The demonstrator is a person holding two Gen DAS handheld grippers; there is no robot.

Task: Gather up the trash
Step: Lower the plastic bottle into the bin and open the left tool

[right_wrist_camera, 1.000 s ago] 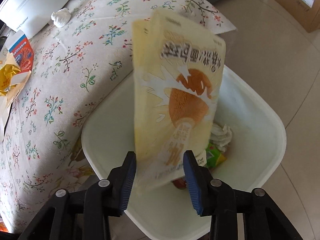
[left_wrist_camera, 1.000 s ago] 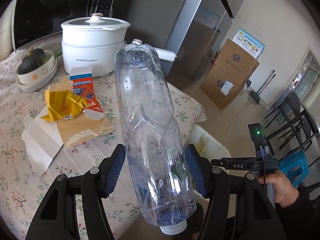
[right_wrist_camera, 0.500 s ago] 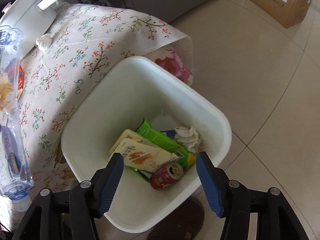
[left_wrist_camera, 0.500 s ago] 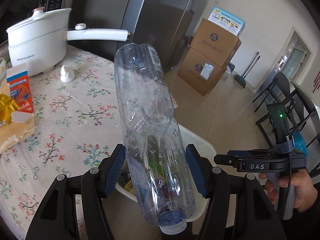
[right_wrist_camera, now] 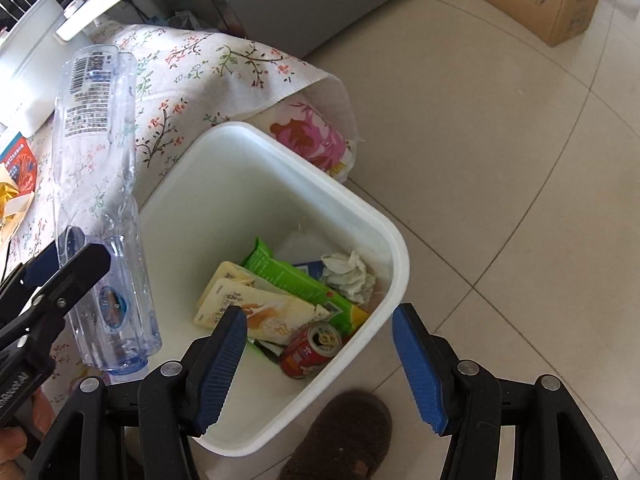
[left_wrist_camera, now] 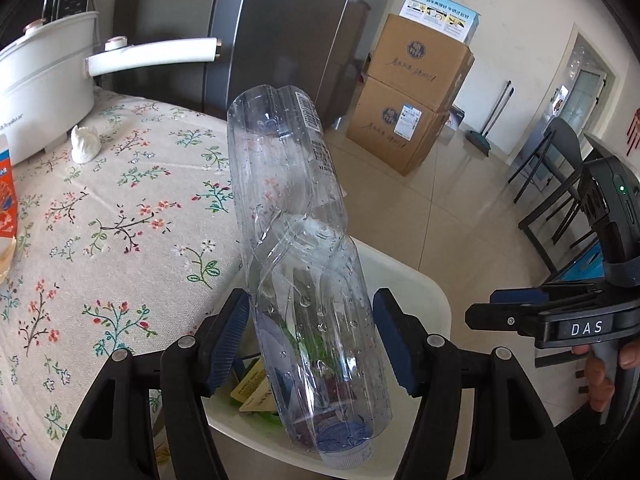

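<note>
My left gripper (left_wrist_camera: 312, 336) is shut on a clear crumpled plastic bottle (left_wrist_camera: 296, 248), cap end toward me, held over the near edge of a white trash bin (left_wrist_camera: 424, 292). The bottle also shows in the right wrist view (right_wrist_camera: 100, 208) beside the bin (right_wrist_camera: 360, 208). My right gripper (right_wrist_camera: 320, 356) is open and empty above the bin's near rim. Inside the bin lie a yellow snack bag (right_wrist_camera: 256, 312), a green wrapper (right_wrist_camera: 296, 280), a red can (right_wrist_camera: 312, 350) and a crumpled tissue (right_wrist_camera: 346, 274).
A table with a floral cloth (left_wrist_camera: 100, 220) stands left of the bin, with a white electric pot (left_wrist_camera: 40, 80) and a small white wad (left_wrist_camera: 85, 144). Cardboard boxes (left_wrist_camera: 408, 100) and a grey fridge (left_wrist_camera: 288, 28) stand behind. A brown slipper (right_wrist_camera: 340, 436) is at the bin's near side.
My right gripper opened and dropped the yellow snack bag into the bin. My left gripper carried the bottle from over the table to above the bin.
</note>
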